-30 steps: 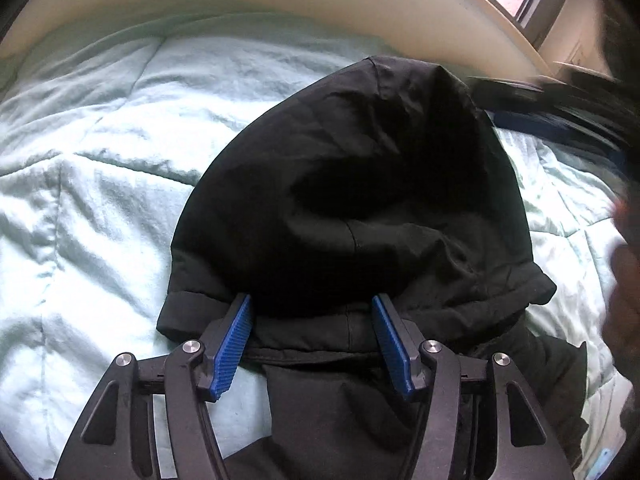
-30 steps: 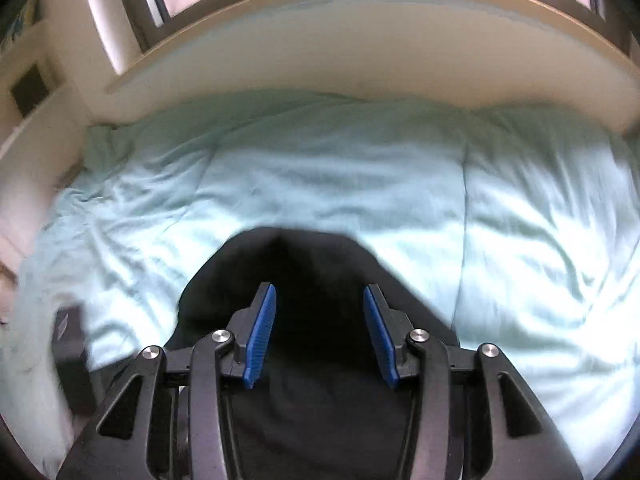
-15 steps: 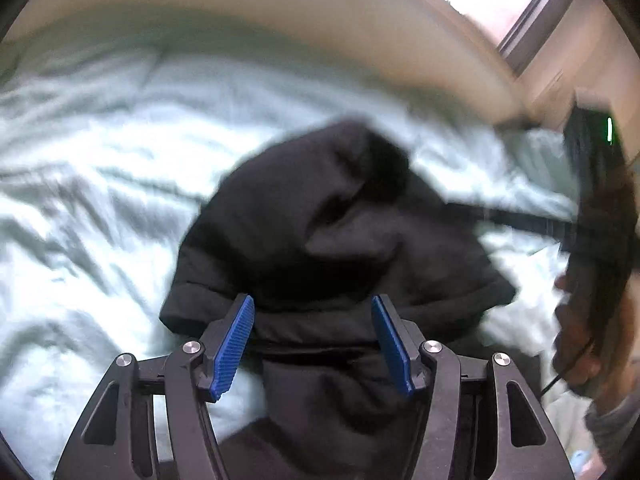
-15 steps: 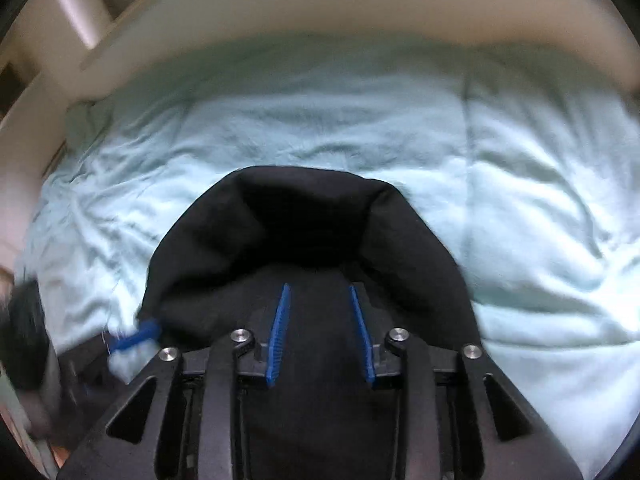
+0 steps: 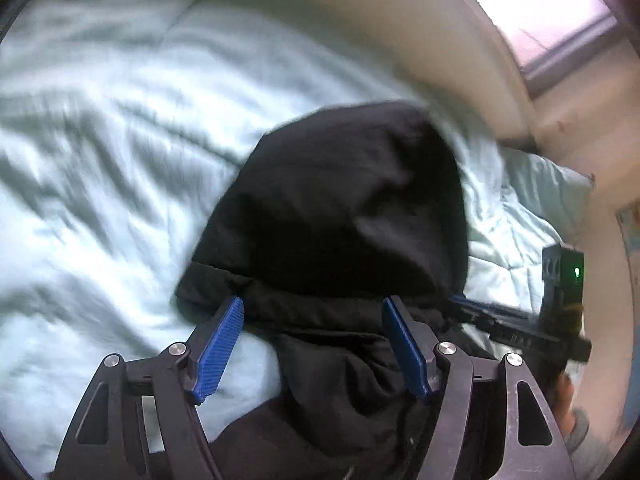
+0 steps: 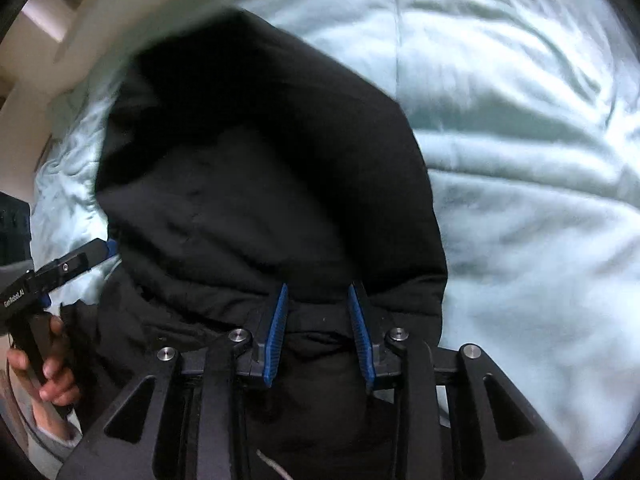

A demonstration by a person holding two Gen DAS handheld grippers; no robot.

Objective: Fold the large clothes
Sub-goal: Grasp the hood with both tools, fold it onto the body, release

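A black hooded jacket [image 5: 344, 208] lies on a pale green quilt [image 5: 100, 208], its hood spread out toward the far side. My left gripper [image 5: 313, 300] straddles the collar seam below the hood. Its jaws are opening, with the fabric between them and the pads [image 5: 218, 348] coming off it. My right gripper [image 6: 318, 292] sits lower on the same collar [image 6: 316, 332]. Its jaws stand narrow and black fabric fills the gap between them. The right gripper's blue tip [image 5: 460, 302] shows at the jacket's right edge in the left wrist view.
A cream ledge [image 5: 360, 40] and a window [image 5: 540, 8] run behind the bed, and a pillow [image 5: 536, 188] lies at the far right. The person's hand [image 6: 52, 364] holds the left gripper [image 6: 90, 252] at the jacket's left side. The quilt [image 6: 540, 200] stretches wide to the right.
Both grippers have come closer to the hood. The right gripper has sunk onto the collar and its jaws have narrowed. The left gripper's jaws have widened and its view has swung right.
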